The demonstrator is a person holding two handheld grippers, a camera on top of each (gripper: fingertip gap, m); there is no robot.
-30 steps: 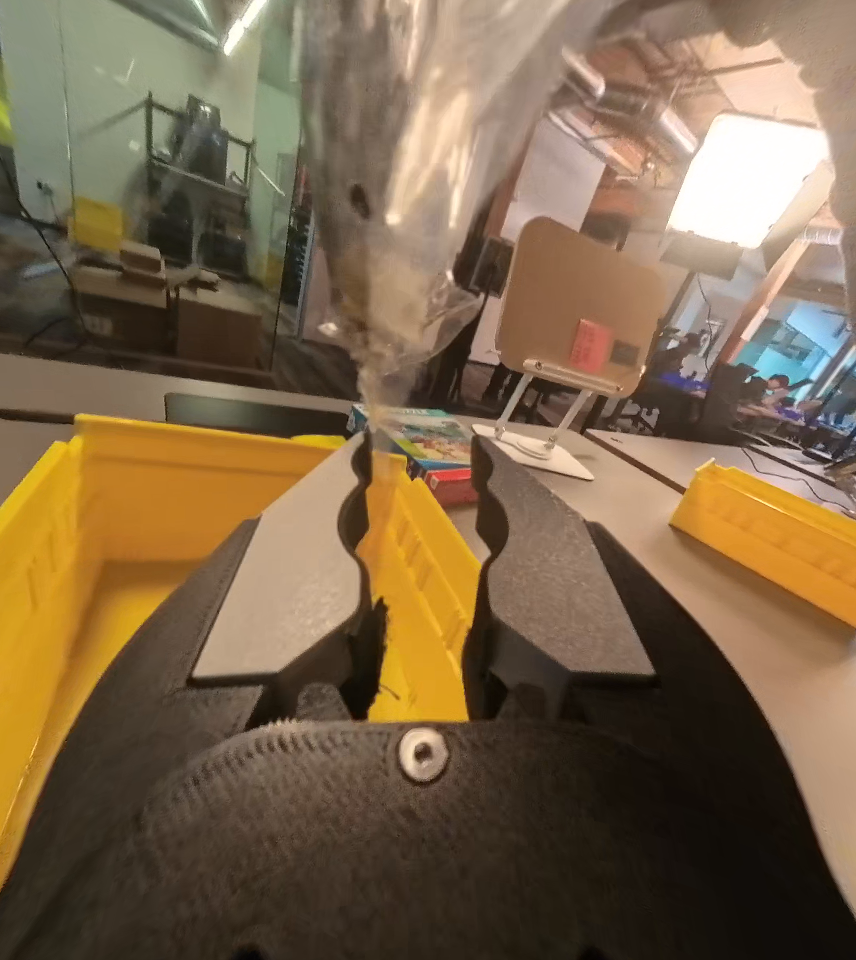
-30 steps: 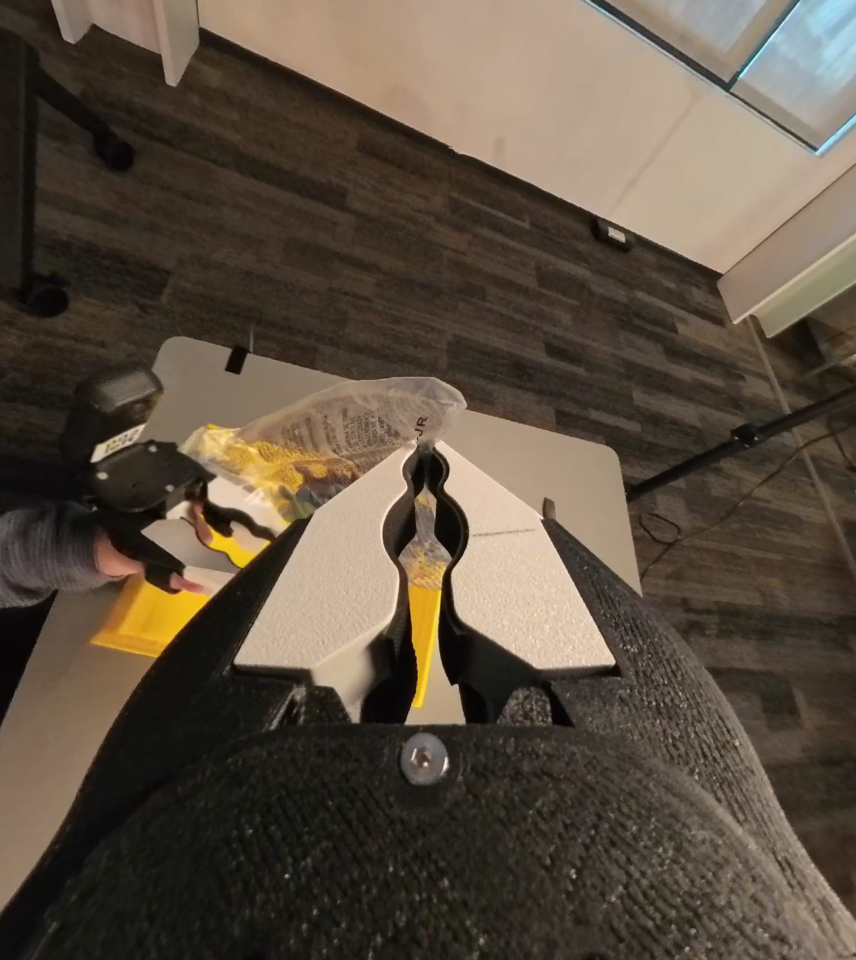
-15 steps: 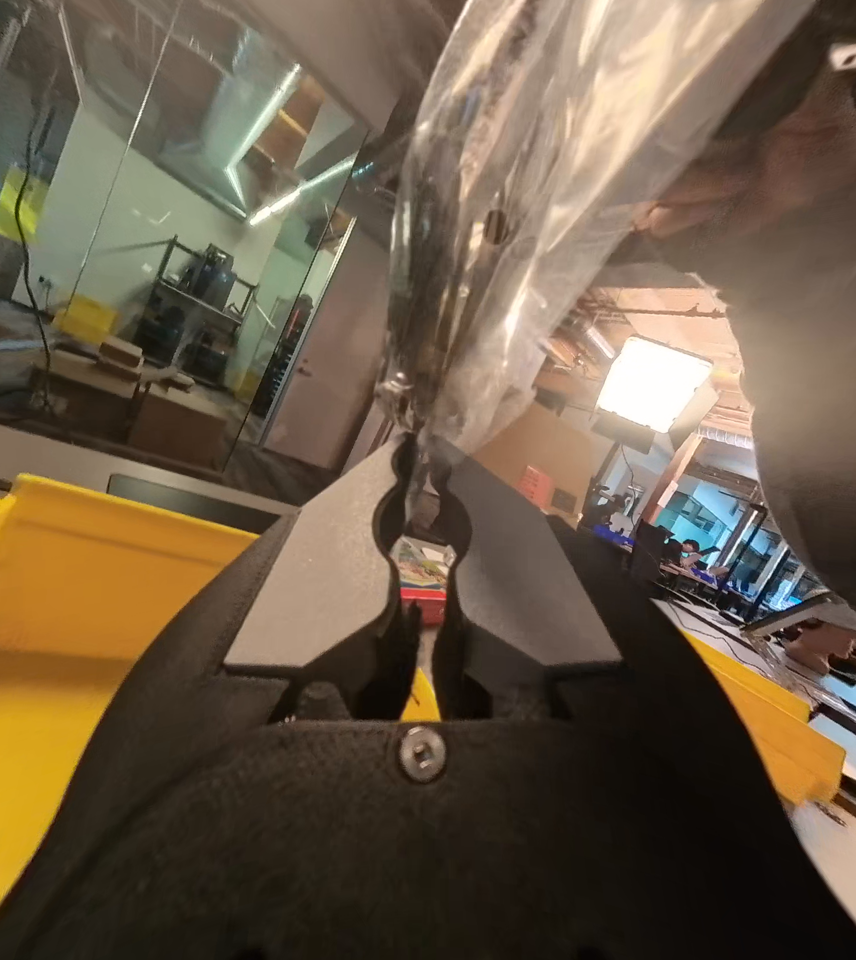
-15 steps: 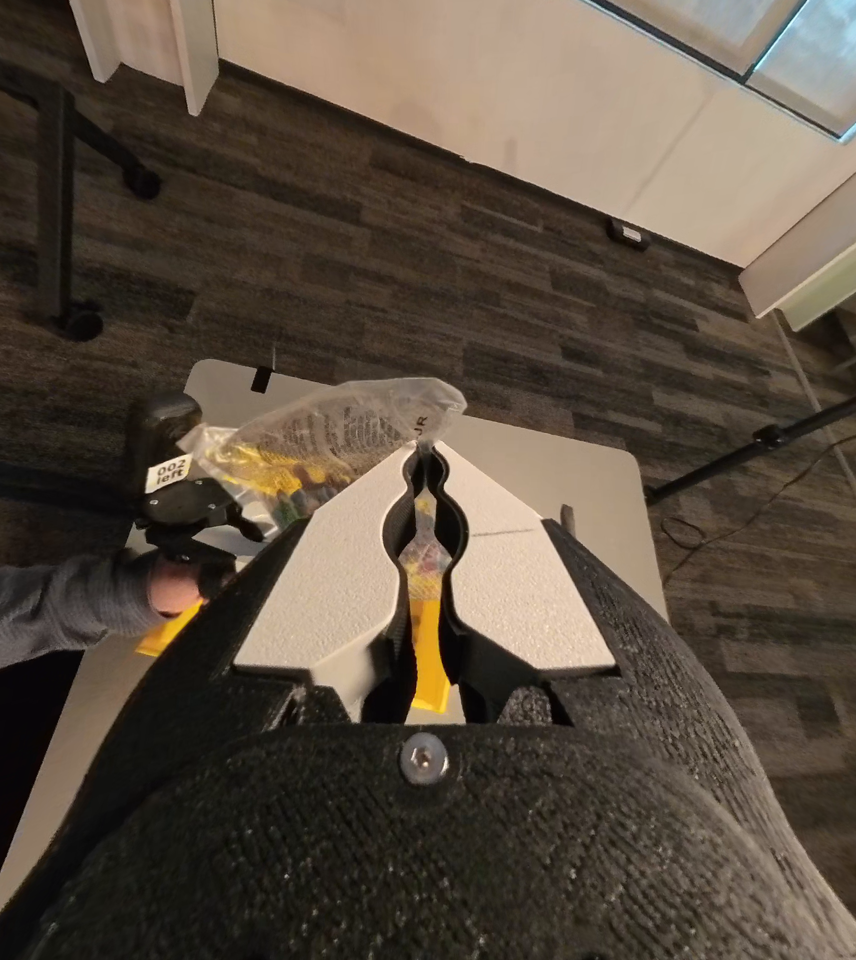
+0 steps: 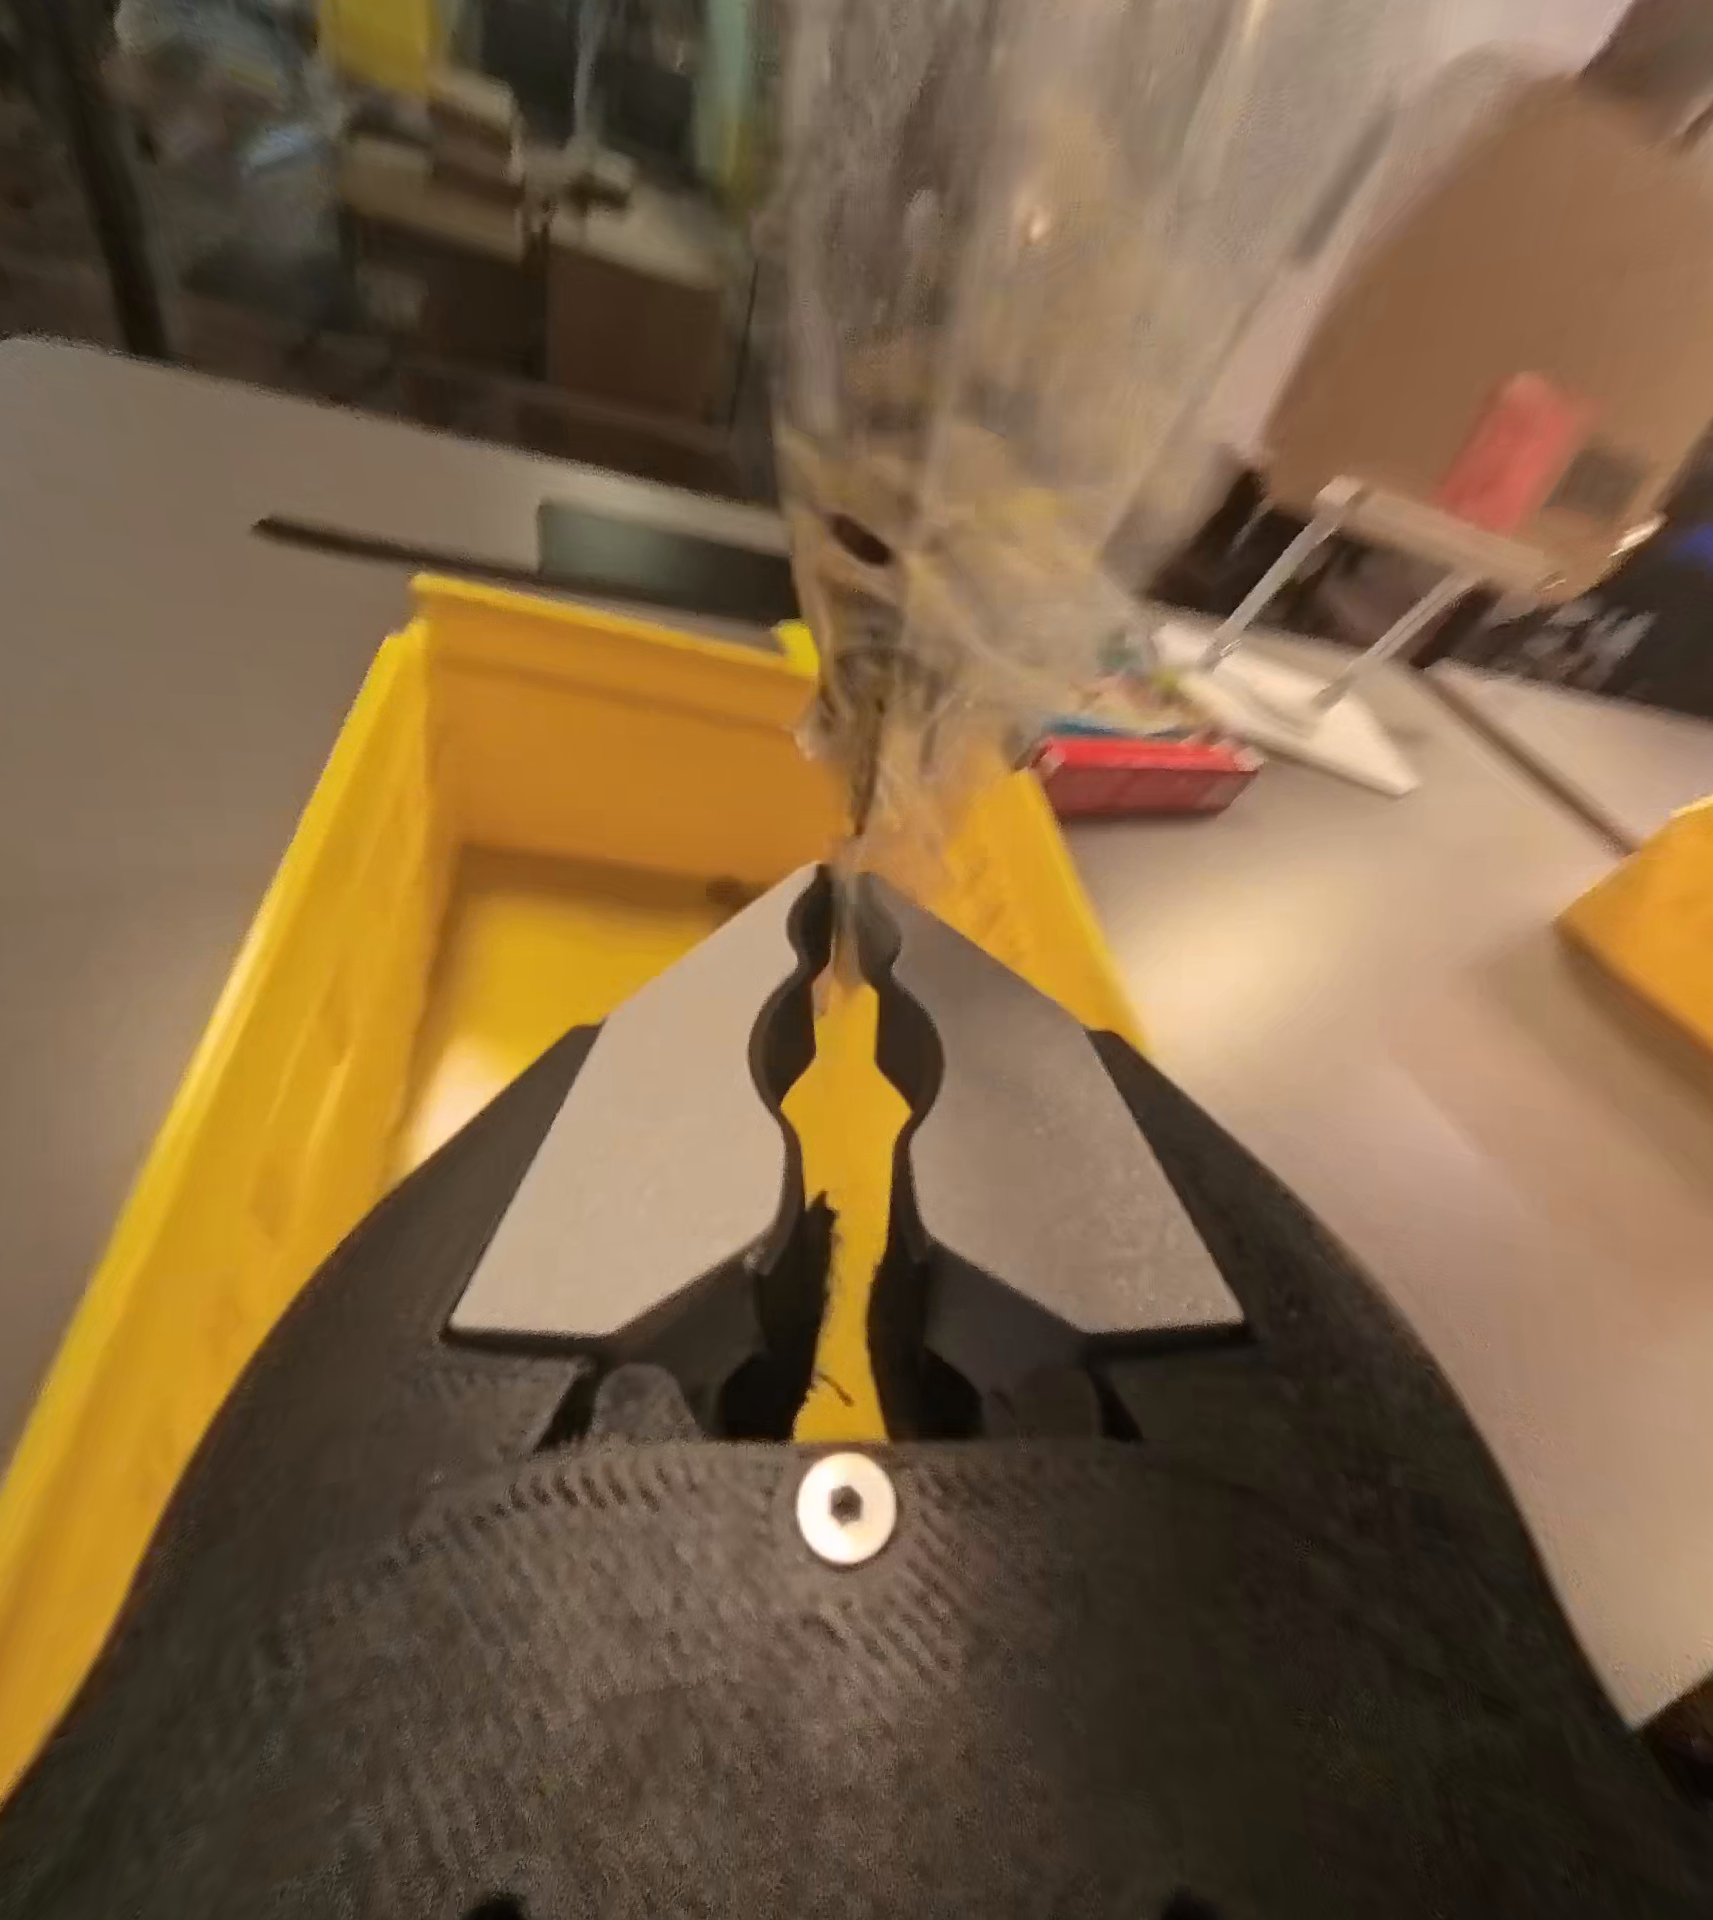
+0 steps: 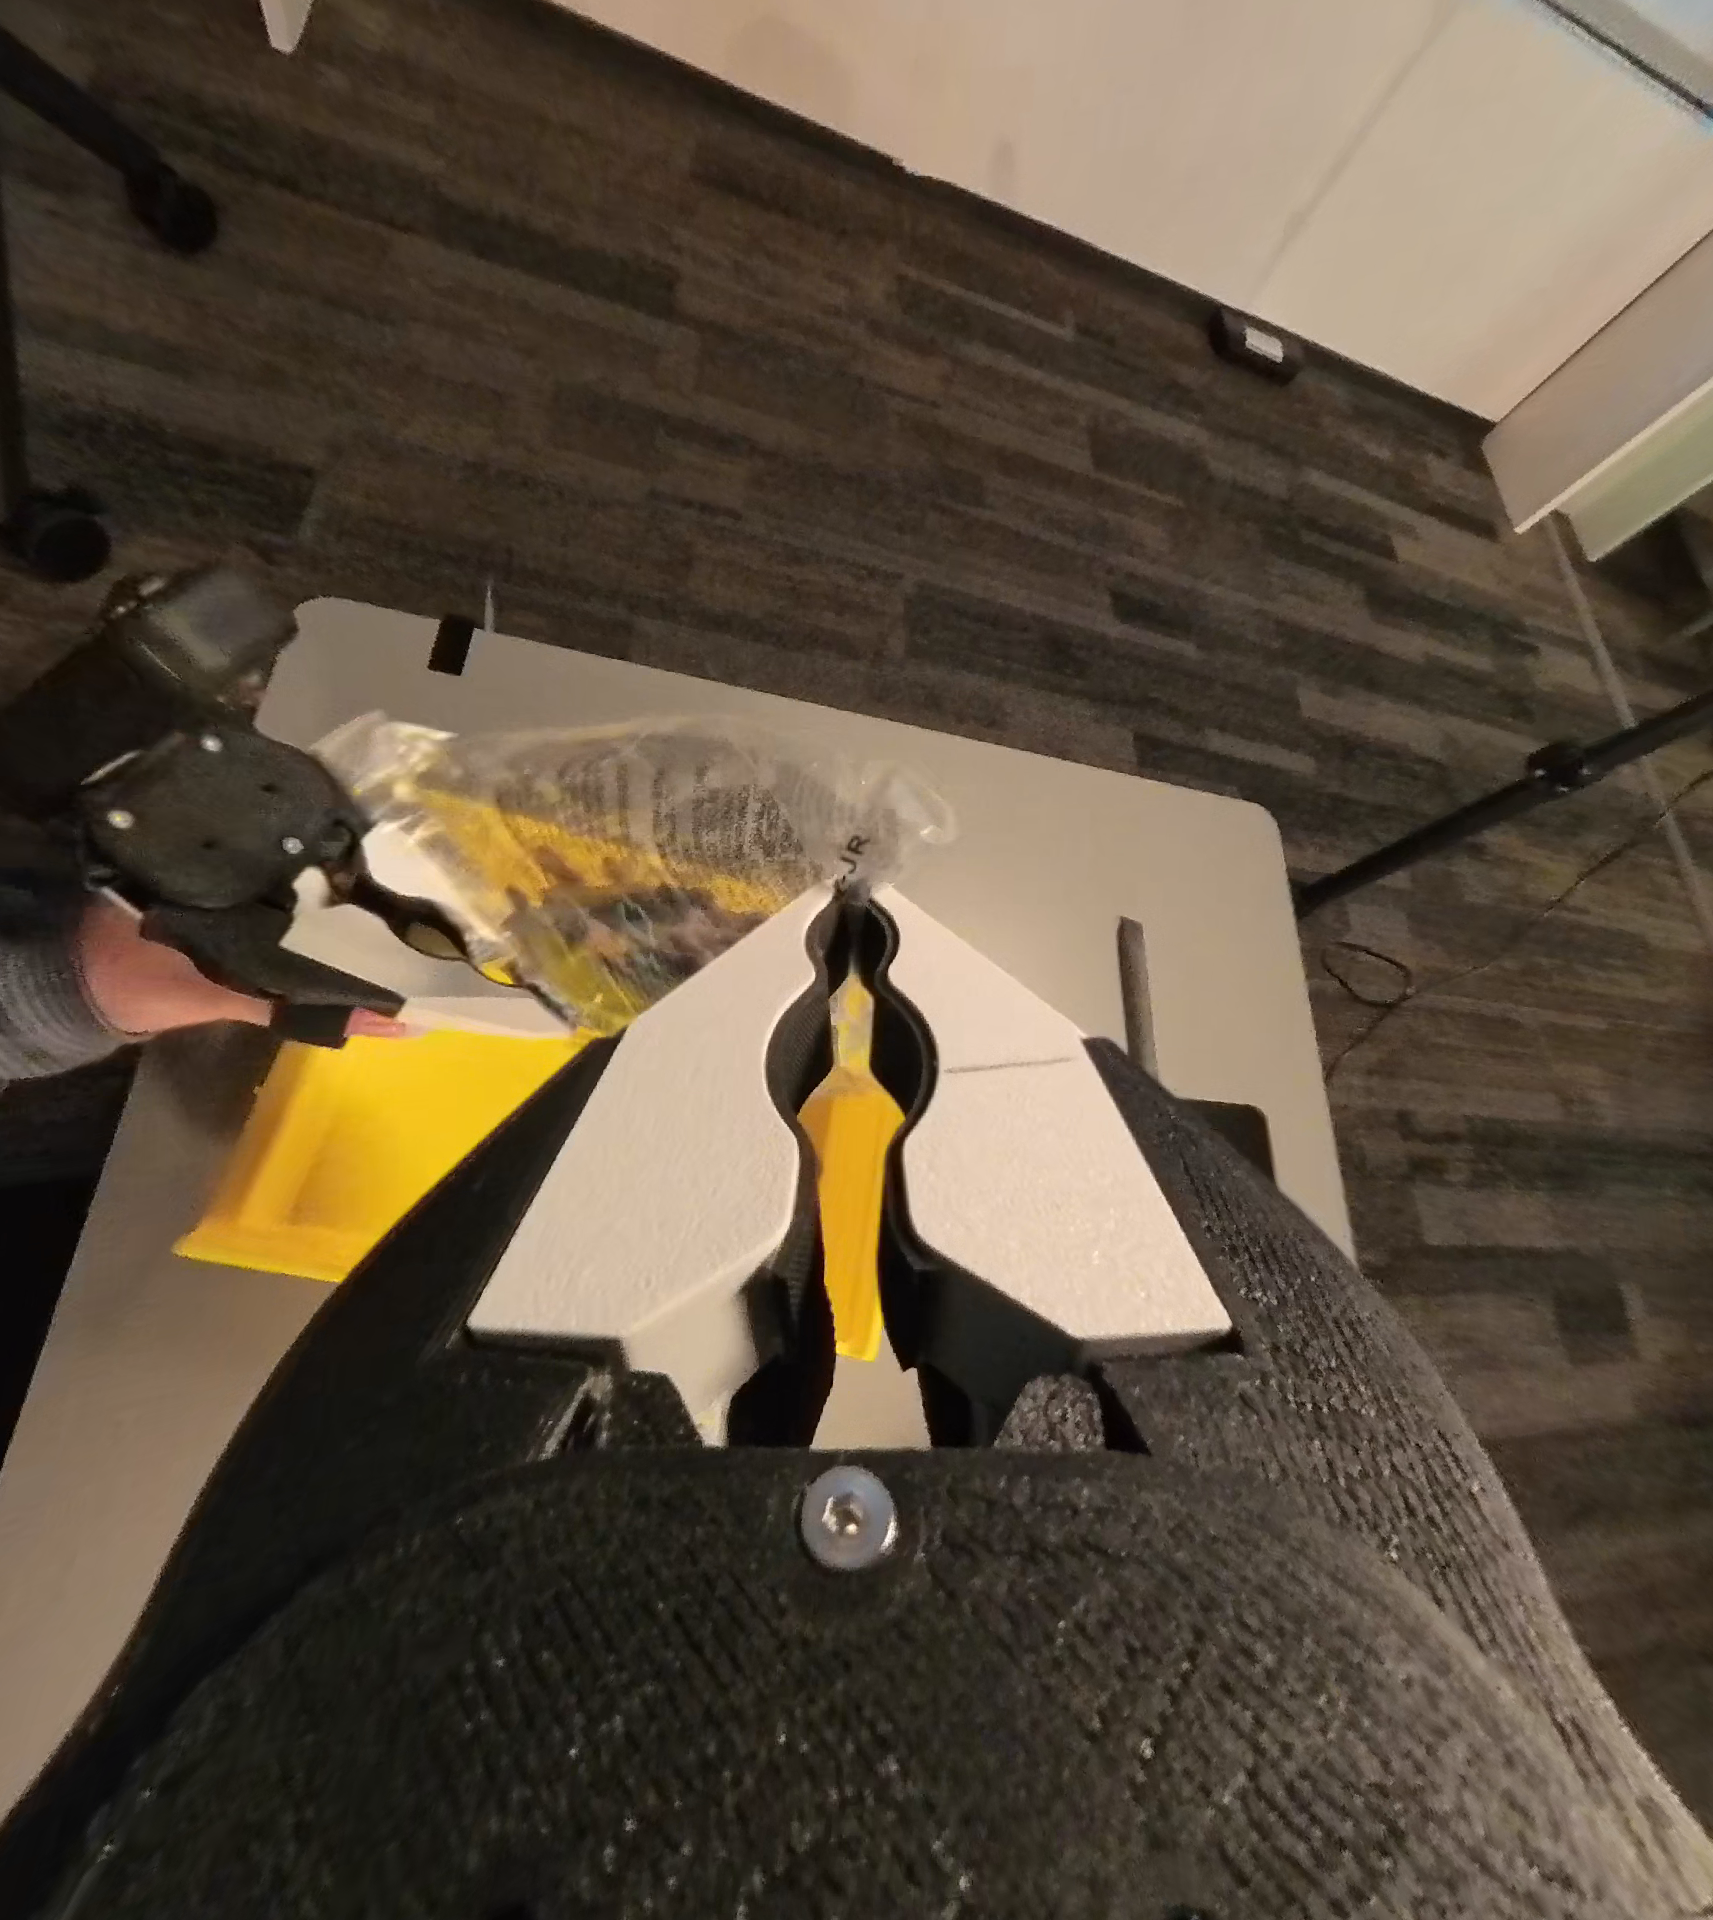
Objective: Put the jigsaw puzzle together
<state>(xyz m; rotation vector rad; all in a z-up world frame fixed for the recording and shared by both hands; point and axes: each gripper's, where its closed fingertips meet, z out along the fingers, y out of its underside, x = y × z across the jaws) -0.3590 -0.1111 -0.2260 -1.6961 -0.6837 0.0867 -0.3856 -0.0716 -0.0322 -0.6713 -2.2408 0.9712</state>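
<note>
The clear plastic bag (image 6: 623, 831) hangs stretched in the air between the two tools, above an open yellow bin (image 5: 561, 748) that sits on the grey bench (image 5: 104, 644). The left hand-held gripper (image 5: 847, 894) has its fingertips pressed together on one gathered, crumpled edge of the film, and the bag rises out of that pinch toward the upper right of its view. The right hand-held gripper (image 6: 852, 899) pinches the opposite corner, its light fingers (image 6: 686, 1091) closed with a thin strip of plastic running down between them. Printing covers the bag's side, and something dark and yellow shows through it; whether that lies inside the bag or is the bin seen through the film cannot be told.

Beyond the bin lie a red box (image 5: 1143, 784) and a white stand (image 5: 1288, 707), with a second yellow bin (image 5: 1704, 966) off to the right.

Both holds are on thin, slippery film right at the fingertips, so a pull apart could slide either edge free and leave the bag swinging from one corner, or tear the plastic at a pinch. The left view is blurred, which suggests fast motion, adding to that risk.
</note>
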